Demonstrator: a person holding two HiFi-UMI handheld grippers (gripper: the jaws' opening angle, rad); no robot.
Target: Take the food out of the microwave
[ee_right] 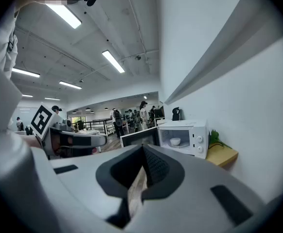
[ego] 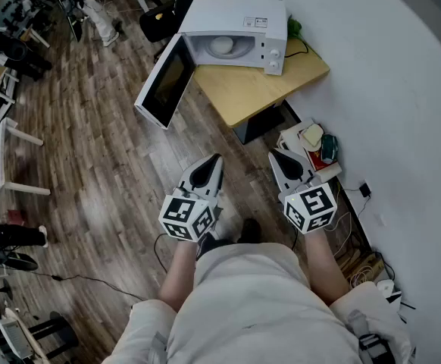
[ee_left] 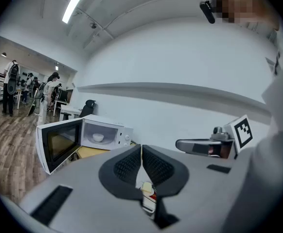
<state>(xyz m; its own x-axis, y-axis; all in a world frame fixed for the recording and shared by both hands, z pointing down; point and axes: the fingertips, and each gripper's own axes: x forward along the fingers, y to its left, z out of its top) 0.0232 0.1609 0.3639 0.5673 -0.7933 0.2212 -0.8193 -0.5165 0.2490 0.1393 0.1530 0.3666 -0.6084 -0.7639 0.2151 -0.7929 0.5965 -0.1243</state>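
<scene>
A white microwave (ego: 236,32) stands on a wooden table (ego: 262,86) against the wall, its door (ego: 164,82) swung wide open to the left. Inside sits a white bowl (ego: 222,46) on the turntable; the same bowl (ee_left: 98,137) (ee_right: 175,141) shows in both gripper views. My left gripper (ego: 215,160) and right gripper (ego: 274,155) are held side by side in front of my body, well short of the table, both shut and empty. In the left gripper view the right gripper (ee_left: 200,146) shows to the right.
A white stand (ego: 309,152) with small items stands by the wall near my right gripper. Cables and a socket (ego: 363,190) lie along the wall. Desks and chairs (ego: 12,48) fill the far left. People (ee_right: 144,111) stand in the room's background.
</scene>
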